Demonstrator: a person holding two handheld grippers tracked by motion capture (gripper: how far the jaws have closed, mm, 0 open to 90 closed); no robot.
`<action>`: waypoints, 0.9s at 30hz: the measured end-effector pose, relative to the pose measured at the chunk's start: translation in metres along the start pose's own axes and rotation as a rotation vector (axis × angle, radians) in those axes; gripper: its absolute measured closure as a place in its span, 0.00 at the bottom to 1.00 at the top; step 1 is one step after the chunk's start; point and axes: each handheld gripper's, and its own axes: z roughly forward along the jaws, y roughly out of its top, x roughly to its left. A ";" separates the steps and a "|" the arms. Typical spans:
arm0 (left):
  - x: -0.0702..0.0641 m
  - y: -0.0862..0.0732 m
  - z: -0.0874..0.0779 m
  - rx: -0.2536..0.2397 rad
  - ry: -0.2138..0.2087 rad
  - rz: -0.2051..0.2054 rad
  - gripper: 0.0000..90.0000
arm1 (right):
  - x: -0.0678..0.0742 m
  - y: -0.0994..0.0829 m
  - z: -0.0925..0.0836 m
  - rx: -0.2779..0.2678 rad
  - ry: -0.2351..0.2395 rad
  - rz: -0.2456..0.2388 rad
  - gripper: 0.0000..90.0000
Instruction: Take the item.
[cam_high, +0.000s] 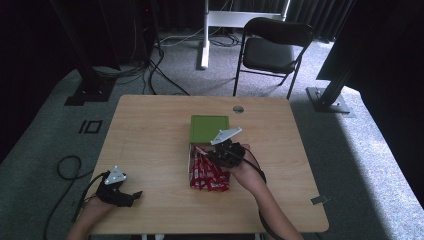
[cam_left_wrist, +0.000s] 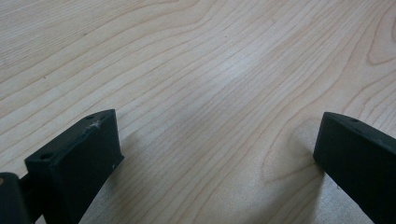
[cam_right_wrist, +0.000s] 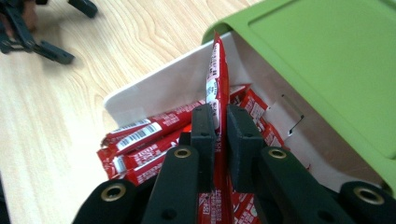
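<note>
At mid-surface (cam_high: 150, 135), right tool (cam_right_wrist: 221, 123) clenched on one red stick packet (cam_right_wrist: 217, 70), held upright over the white box (cam_right_wrist: 154, 86) of like packets, green lid (cam_right_wrist: 327, 60) alongside. Risk: thin packet may slip or snag the lid's edge. Left tool (cam_high: 120, 192) released, empty, well apart near the surface edge.

Looks like a lab or a recording studio. Dark curtains (cam_high: 30, 45) all around, grey carpet (cam_high: 370, 150) on the floor, black metal stands (cam_high: 87, 75) bolted on flat feet at both sides. Loose cables (cam_high: 155, 70) across the carpet, a folding chair (cam_high: 272, 50) behind the wooden bench (cam_high: 150, 145), a white frame leg (cam_high: 204, 35) farther back.
</note>
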 end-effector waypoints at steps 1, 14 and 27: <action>0.000 0.000 0.000 0.000 0.000 0.000 0.02 | 0.001 0.000 -0.002 -0.006 0.004 0.001 0.92; 0.000 0.000 0.000 0.000 0.000 0.000 0.02 | 0.003 0.006 -0.035 -0.107 -0.002 0.002 0.92; 0.000 0.000 0.000 0.000 0.000 0.000 0.02 | -0.016 0.001 -0.061 -0.247 -0.126 0.101 0.92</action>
